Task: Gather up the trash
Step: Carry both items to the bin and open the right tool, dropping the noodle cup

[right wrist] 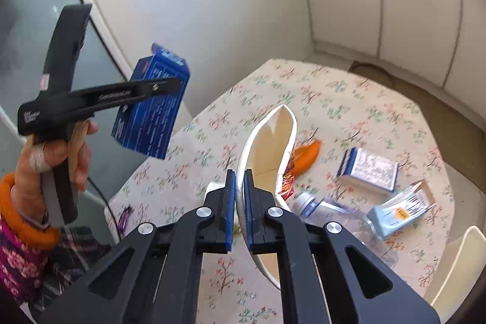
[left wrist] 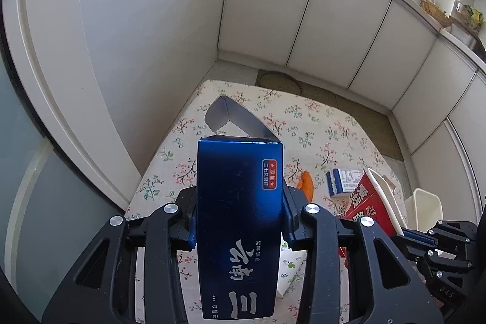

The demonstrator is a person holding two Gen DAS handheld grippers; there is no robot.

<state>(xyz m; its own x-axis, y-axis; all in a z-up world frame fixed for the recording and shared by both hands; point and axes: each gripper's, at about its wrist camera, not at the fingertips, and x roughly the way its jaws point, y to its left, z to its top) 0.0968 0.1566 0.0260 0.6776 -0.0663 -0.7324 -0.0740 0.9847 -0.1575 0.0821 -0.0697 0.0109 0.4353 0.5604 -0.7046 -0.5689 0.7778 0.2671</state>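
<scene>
My left gripper (left wrist: 238, 220) is shut on a tall blue carton (left wrist: 240, 220) with its top flap open, held above the floral table (left wrist: 319, 123). The carton also shows in the right wrist view (right wrist: 152, 102), held up at the left by the left gripper (right wrist: 170, 87). My right gripper (right wrist: 239, 208) is shut on the rim of a squashed red-and-white paper noodle cup (right wrist: 270, 141), lifted over the table (right wrist: 334, 99); the cup shows in the left wrist view (left wrist: 370, 199).
On the table lie an orange peel (right wrist: 306, 155), a small blue-and-white box (right wrist: 369, 169), a clear plastic bottle (right wrist: 328, 210) and a pale blue pouch (right wrist: 401, 210). A white bin (left wrist: 423, 211) stands at the right. Cabinets (left wrist: 303, 20) line the far side.
</scene>
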